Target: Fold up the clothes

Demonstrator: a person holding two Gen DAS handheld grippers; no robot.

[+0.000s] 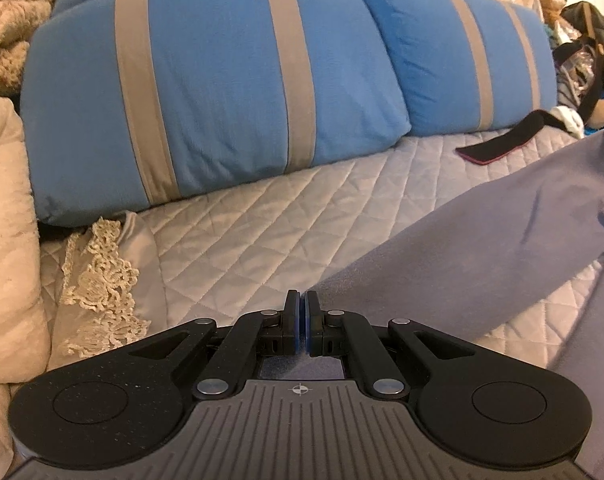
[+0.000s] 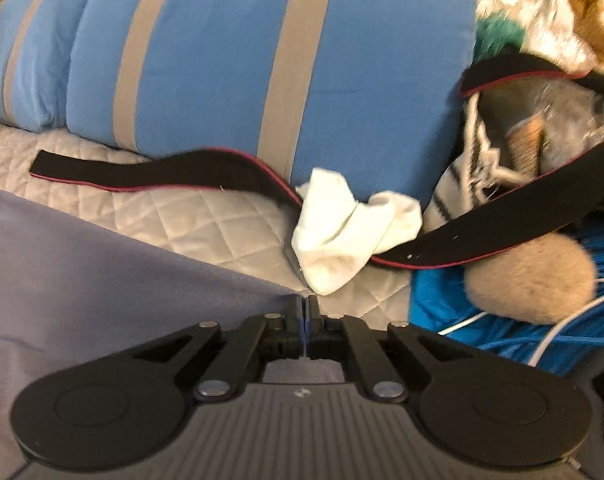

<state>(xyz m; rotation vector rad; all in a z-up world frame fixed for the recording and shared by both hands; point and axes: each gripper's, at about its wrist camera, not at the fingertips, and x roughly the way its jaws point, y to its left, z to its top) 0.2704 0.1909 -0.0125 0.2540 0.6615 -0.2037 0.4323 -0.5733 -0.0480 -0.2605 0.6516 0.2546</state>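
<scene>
Both my hand-held grippers closed at the edge of the grey garment on the bed.

My left hand-held gripper (image 1: pixel 302 300) has its jaws together at the lower centre, the grey garment (image 1: pixel 482 232) running off the right edge; whether cloth is pinched I cannot tell. My right hand-held gripper (image 2: pixel 304 305) is shut at the garment's (image 2: pixel 102 280) corner, the grip itself hidden. The quilted bed cover (image 1: pixel 238 240) lies beneath. Right view is blurred: a white sock (image 2: pixel 342 232) covers part of a black strap (image 2: pixel 150 176).

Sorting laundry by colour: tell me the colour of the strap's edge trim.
Red piping on the black strap, clearest in the right wrist view.
</scene>
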